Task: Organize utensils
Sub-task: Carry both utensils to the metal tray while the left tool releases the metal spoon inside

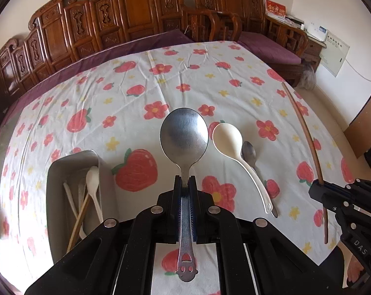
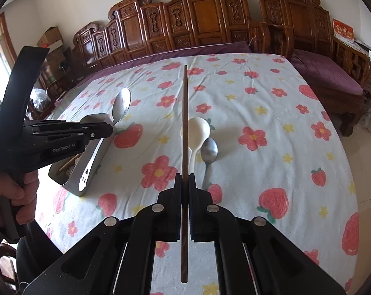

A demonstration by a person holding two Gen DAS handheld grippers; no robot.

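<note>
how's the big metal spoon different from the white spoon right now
The big metal spoon is shiny steel; the white spoon is matte cream. The big metal spoon is clamped in the left gripper above the cloth, while the white spoon lies loose on the tablecloth, next to a smaller metal spoon. Both have round bowls and slim handles.

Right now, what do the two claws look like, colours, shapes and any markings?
Both are matte black plastic. Each claw has two flat parallel fingers with blue ribbed pads inside, on angular linkage arms with round silver pivot pins. The left claw reads "GenRobot.AI" in white on its side and has a curved black back piece above a pistol-style handle. The right claw shows white letters "DAS".
</note>
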